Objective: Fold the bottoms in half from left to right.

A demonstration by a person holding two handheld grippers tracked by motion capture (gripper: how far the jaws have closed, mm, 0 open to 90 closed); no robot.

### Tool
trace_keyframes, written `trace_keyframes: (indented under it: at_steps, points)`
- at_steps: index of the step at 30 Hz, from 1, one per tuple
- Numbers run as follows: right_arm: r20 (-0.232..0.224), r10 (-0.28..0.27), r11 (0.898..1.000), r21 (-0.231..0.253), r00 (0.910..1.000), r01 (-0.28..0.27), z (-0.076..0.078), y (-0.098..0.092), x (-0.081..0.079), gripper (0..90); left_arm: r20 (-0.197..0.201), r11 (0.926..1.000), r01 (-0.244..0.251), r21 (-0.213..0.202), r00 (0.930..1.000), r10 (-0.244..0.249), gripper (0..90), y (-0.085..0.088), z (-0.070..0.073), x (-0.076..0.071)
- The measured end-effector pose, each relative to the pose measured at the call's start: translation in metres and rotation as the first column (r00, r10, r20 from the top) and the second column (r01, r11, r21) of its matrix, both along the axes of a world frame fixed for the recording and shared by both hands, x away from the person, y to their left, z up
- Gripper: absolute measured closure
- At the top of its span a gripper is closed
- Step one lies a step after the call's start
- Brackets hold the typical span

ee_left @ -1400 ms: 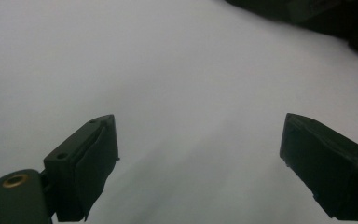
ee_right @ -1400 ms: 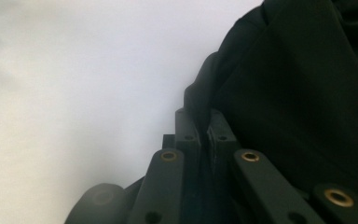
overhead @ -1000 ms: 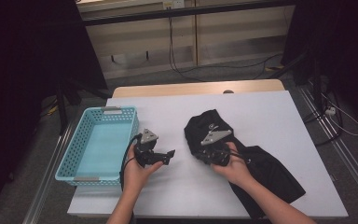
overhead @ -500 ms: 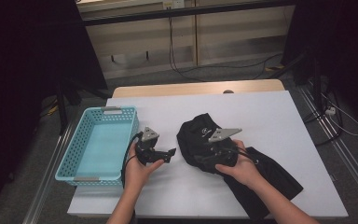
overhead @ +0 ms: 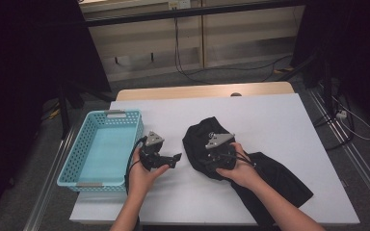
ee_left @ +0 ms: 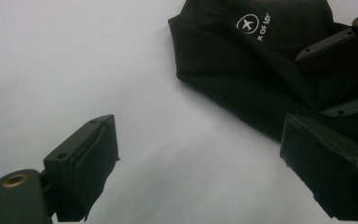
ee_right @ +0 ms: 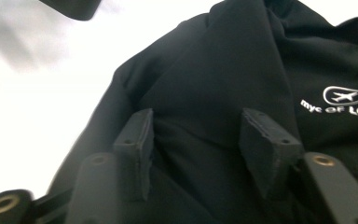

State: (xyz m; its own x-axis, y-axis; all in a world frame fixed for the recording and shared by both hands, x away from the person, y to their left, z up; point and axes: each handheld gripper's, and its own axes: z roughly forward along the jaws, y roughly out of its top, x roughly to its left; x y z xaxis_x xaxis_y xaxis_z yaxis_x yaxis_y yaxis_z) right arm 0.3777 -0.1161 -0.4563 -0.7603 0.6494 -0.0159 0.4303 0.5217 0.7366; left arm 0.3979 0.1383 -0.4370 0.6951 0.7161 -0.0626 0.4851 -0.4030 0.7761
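Black crumpled fabric garment (overhead: 212, 144) mid-table, bunched further left than before; right gripper (overhead: 218, 155) on it, jaws just opened, apart over fabric. Left gripper (overhead: 166, 159) apart, unmoved on bare white table (overhead: 279, 115) beside turquoise plastic basket (overhead: 101, 149).

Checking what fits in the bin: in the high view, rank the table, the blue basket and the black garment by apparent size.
1. Table, largest by far.
2. and 3. Blue basket and black garment: their footprints look alike; the crumpled garment makes ranking unsure.
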Motion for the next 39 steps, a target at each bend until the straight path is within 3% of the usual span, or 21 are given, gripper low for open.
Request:
trace_keyframes:
  at_steps: [7,8,9,10,11,15,18,21,24,26,29,31,32,35,39]
  points:
    - [0.016,0.016,0.999,-0.031,0.9997,-0.016,0.000,0.002,0.000,40.9,0.001,1.0000,-0.003,-0.001,1.0000,0.003,11.2,0.001,0.000,-0.001]
    - [0.016,0.016,0.999,-0.033,0.9997,-0.015,0.000,0.002,0.000,48.0,0.001,1.0000,-0.003,-0.003,1.0000,0.003,11.2,0.001,0.000,-0.001]
    - [0.031,0.007,0.999,-0.043,0.9995,-0.006,0.002,0.001,0.000,62.6,0.000,1.0000,-0.003,-0.005,1.0000,0.003,11.2,0.001,0.000,-0.001]
    - [0.047,0.002,0.999,-0.050,0.9989,0.001,0.003,-0.001,0.000,71.1,0.005,1.0000,-0.003,-0.001,1.0000,0.003,11.2,0.001,0.001,-0.002]
    - [0.036,-0.007,1.000,-0.030,0.9993,0.008,0.005,-0.004,0.001,77.5,0.006,1.0000,-0.003,-0.001,1.0000,0.003,11.3,0.001,0.001,-0.002]
    - [0.029,-0.067,0.996,0.056,0.9973,0.065,0.015,-0.017,0.007,79.4,0.007,1.0000,0.004,0.007,1.0000,-0.004,11.3,0.002,0.001,-0.002]
    - [0.030,-0.100,0.992,0.081,0.9945,0.098,0.022,-0.027,0.014,84.0,0.008,1.0000,0.000,0.006,1.0000,-0.001,11.3,0.003,0.001,-0.002]
    - [0.018,-0.140,0.985,0.100,0.9900,0.137,0.027,-0.036,0.025,84.3,0.005,1.0000,-0.001,-0.001,1.0000,0.001,11.3,0.002,0.001,-0.003]
    - [0.017,-0.199,0.971,0.137,0.9799,0.195,0.030,-0.046,0.038,84.2,0.006,1.0000,0.002,0.001,1.0000,-0.002,11.3,0.002,0.001,-0.003]
    - [0.020,-0.237,0.963,0.137,0.9712,0.233,0.030,-0.051,0.047,83.8,0.004,1.0000,0.006,0.000,1.0000,-0.006,11.3,0.001,0.001,-0.002]
    - [0.035,-0.328,0.937,0.142,0.9440,0.320,0.026,-0.058,0.058,78.7,0.004,1.0000,0.000,-0.002,1.0000,0.000,11.3,0.002,0.000,-0.002]
    - [0.022,-0.369,0.917,0.168,0.9292,0.360,0.022,-0.061,0.063,65.0,0.003,1.0000,0.002,0.002,1.0000,-0.002,11.3,0.003,0.000,-0.001]
    - [0.018,-0.382,0.914,0.160,0.9242,0.374,0.020,-0.061,0.064,64.1,0.003,1.0000,0.002,0.001,1.0000,-0.002,11.3,0.003,0.000,-0.001]
    - [0.005,-0.369,0.920,0.149,0.9296,0.364,0.019,-0.059,0.063,56.7,0.007,1.0000,0.000,-0.001,1.0000,0.000,11.3,0.004,0.001,-0.001]
    - [0.006,-0.346,0.932,0.114,0.9382,0.343,0.020,-0.056,0.060,56.9,0.005,1.0000,-0.002,-0.002,1.0000,0.002,11.3,0.004,0.001,-0.001]
